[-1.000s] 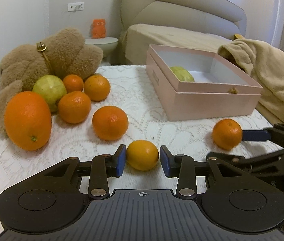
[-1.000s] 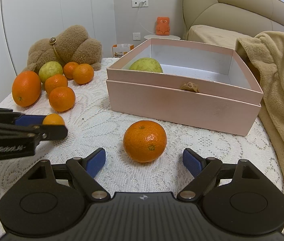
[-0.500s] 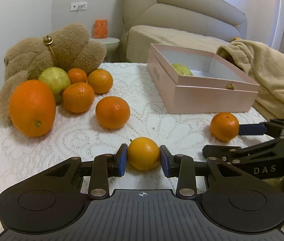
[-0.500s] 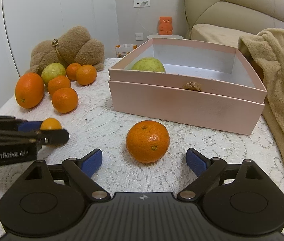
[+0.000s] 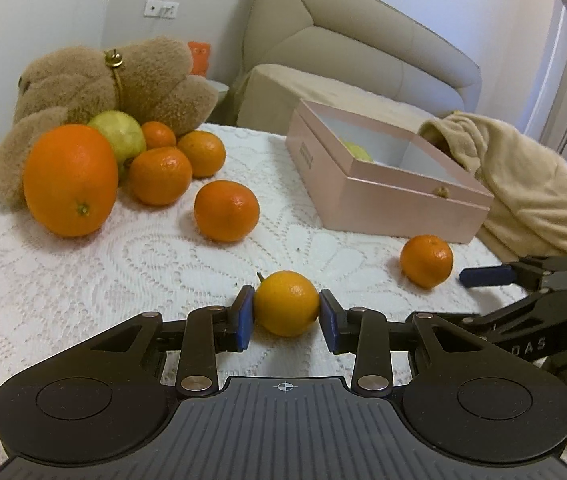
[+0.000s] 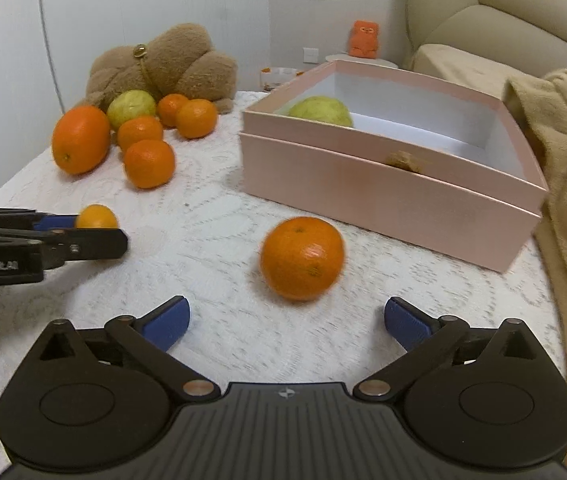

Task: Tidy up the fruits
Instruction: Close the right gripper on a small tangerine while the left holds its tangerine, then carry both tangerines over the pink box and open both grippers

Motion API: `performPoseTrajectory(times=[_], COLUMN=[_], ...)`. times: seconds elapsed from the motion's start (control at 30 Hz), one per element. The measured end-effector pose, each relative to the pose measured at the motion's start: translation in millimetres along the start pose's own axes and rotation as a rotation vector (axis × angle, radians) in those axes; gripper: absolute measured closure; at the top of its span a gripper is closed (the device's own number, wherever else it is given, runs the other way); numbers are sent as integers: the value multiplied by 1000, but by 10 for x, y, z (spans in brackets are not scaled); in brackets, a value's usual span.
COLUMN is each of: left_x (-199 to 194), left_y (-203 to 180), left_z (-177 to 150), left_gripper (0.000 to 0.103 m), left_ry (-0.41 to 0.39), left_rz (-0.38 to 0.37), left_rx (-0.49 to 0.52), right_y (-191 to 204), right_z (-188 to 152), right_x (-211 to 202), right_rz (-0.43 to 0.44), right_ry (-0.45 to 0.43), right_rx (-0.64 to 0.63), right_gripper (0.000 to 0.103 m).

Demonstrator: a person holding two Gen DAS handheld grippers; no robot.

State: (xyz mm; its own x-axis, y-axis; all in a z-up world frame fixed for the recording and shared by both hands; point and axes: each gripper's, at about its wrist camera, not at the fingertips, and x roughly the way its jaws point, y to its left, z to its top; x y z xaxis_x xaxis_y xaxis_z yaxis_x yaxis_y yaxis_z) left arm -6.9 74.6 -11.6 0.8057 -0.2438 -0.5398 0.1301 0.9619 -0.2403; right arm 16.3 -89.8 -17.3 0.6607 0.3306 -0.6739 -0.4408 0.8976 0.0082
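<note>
The left gripper (image 5: pixel 286 316) is clamped on a small yellow-orange fruit (image 5: pixel 286 303) just above the lace cloth (image 5: pixel 83 280). The right gripper (image 6: pixel 286 322), its jaws opening with nothing between them, faces a loose orange (image 6: pixel 301 258). Beyond stand the pink box (image 6: pixel 363 184) holding a green fruit (image 6: pixel 321 110) and a pile of oranges (image 5: pixel 159 174) against a teddy bear (image 5: pixel 123 76).

A white lace cloth (image 5: pixel 83 280), openwork and rough, covers the table. The pink box (image 6: pixel 363 184) looks like matt card, white inside. The teddy bear (image 5: pixel 139 76) is fuzzy brown plush; the oranges' (image 5: pixel 69 180) peel is glossy and pitted
</note>
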Motion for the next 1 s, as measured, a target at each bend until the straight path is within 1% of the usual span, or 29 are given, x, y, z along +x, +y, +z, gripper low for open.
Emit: performPoseTrajectory(times=[0.07,0.2,0.3,0.37,0.43,0.53,0.6,0.63,0.67,0.73,0.77,0.9,1.0], left_x=[1,-13,-8,-7,-5,-2,-3,-2,-4,-6,-5,-3,1], left_y=[-22,43,46,30,26,19,21,18,21,23,23,16,13], left_z=[-2,-9,-9,-9,-10,-10,-11,-12,-15,-14,-14,-15,-15], left_gripper=[64,64,64,64,64,64,64,64,64,64,64,64,64], left_ry=[-2,-10,-9,-8,-8,-8,-8,-8,-8,-8,-7,-7,-7], left_rz=[10,-3,-5,-1,0,0,2,2,3,3,3,8,11], left_rx=[12,-24,-27,-22,-20,-20,-18,-17,-17,-17,-17,-11,-8], right_y=[-29,-18,-17,-24,-35,3,39,49,55,56,52,36,7], right_z=[-3,1,9,39,92,172,217,238,252,265,269,254,206], right_x=[-6,-10,-16,-63,-105,-84,-26,12,49,99,81,-93,-133], right_rz=[-11,-18,-21,-20,-9,-63,-81,-82,-85,-91,-91,-84,-99], right_ry=[8,16,16,0,-29,-53,-46,-36,-24,-3,-11,-56,-49], right_rx=[9,14,21,54,82,69,51,48,46,45,51,75,92], right_gripper=[0,0,1,13,13,17,22,28,38,53,59,59,59])
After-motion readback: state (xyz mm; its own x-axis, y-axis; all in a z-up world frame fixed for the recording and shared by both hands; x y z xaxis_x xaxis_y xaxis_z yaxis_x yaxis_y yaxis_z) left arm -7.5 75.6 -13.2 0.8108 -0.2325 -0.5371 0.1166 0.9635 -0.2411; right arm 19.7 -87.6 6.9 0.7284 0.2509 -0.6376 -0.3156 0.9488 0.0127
